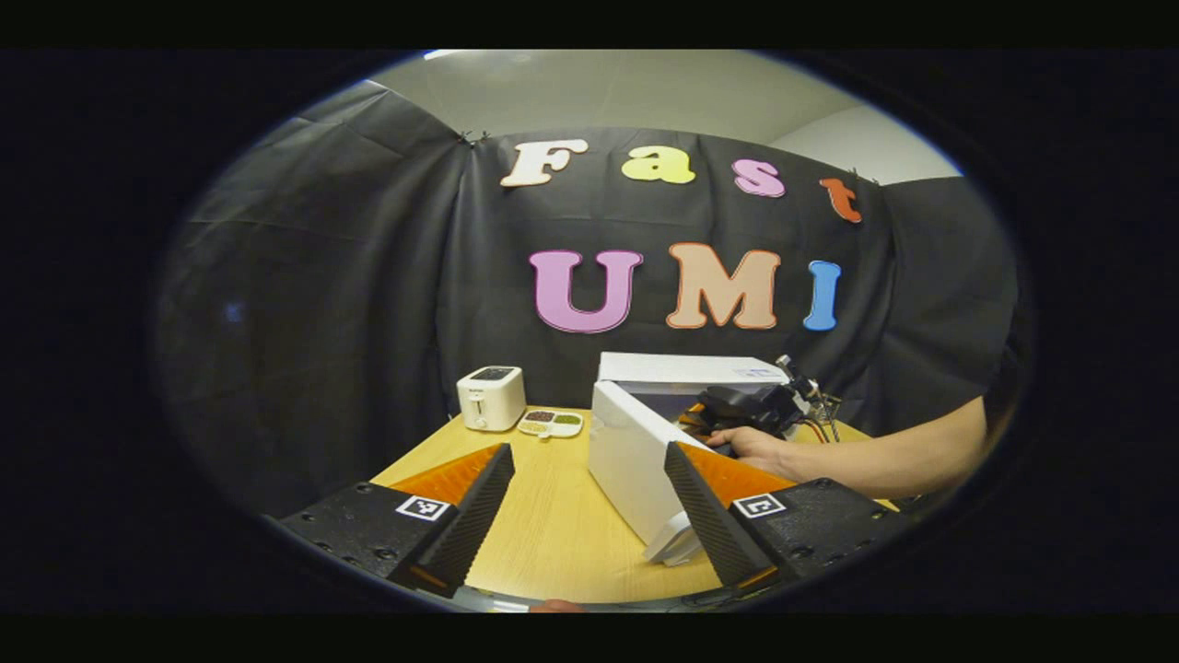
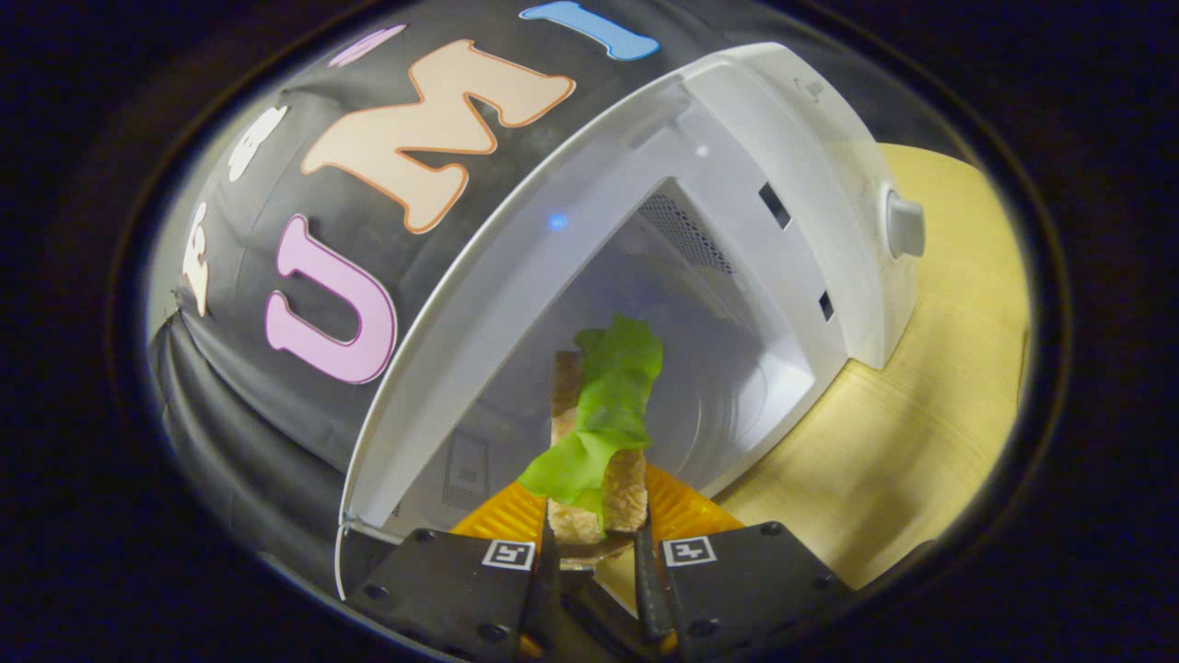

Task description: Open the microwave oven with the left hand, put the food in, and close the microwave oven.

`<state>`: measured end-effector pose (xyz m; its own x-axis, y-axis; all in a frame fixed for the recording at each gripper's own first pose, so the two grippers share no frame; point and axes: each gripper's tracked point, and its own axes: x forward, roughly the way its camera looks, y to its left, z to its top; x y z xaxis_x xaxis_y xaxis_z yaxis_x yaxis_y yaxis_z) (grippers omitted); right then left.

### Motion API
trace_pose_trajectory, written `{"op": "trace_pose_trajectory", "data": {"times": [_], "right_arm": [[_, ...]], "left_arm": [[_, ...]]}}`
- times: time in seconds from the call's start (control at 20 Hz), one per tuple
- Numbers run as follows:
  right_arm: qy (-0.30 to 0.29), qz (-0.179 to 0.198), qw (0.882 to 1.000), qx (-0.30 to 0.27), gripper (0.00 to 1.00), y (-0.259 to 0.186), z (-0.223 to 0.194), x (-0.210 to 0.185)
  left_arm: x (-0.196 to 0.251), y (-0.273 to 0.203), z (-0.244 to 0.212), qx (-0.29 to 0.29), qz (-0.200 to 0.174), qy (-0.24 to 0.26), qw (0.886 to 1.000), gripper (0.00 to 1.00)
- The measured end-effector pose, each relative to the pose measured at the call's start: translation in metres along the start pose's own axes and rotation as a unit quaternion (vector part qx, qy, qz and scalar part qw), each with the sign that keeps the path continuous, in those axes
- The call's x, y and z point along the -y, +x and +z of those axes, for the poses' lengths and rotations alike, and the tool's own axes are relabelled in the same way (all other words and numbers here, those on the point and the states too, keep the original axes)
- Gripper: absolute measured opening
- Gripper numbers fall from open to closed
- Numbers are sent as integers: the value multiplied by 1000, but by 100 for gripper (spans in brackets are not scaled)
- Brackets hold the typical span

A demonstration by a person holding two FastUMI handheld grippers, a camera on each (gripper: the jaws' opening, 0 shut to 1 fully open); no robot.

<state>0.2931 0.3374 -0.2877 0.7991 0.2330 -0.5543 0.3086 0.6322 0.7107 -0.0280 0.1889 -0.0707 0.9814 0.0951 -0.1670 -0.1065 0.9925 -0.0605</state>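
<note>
Sandwich point(image 2: 599, 433) clamped in right gripper point(image 2: 596, 539)

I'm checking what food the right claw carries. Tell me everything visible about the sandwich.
The sandwich is two slices of tan, rough-textured bread with a bright green lettuce leaf between them, the leaf spilling out past the top and the lower left. It looks like a toy. It stands on edge, clamped between both fingers of the right claw, which press on the bread slices. It is held in front of the open microwave, pointing into its white cavity; whether it has crossed the opening cannot be told.
</note>
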Motion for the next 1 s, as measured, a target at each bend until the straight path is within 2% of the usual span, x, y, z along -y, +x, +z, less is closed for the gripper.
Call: {"op": "trace_pose_trajectory", "data": {"times": [0.1, 0.15, 0.45, 0.7, 0.75, 0.85, 0.9, 1.0], "right_arm": [[13, 1, 1000, 10, 29, 13, -1, -3], [20, 2, 1000, 14, 36, 19, -1, -4], [23, -24, 999, 42, 36, 45, -2, -2], [67, -35, 996, 40, 37, 55, 1, -10], [68, -38, 996, 40, 44, 55, 5, -10], [64, -59, 996, 31, 33, 57, -1, -5], [61, -66, 996, 22, 36, 57, -4, -5], [42, -96, 994, 1, 64, 55, -10, 5]], "left_arm": [[-4, 0, -3, -6, 1, 2, 1000, 96], [-6, 0, -7, -11, 0, 3, 1000, 95], [-23, 2, -18, -25, 7, -8, 1000, 97], [-33, 3, -19, -25, 14, -21, 999, 93], [-34, 4, -20, -25, 15, -23, 999, 94], [-34, 4, -16, -21, 13, -25, 999, 95], [-33, 6, -14, -19, 13, -25, 999, 95], [-32, 6, -13, -16, 11, -25, 1000, 95]]}}
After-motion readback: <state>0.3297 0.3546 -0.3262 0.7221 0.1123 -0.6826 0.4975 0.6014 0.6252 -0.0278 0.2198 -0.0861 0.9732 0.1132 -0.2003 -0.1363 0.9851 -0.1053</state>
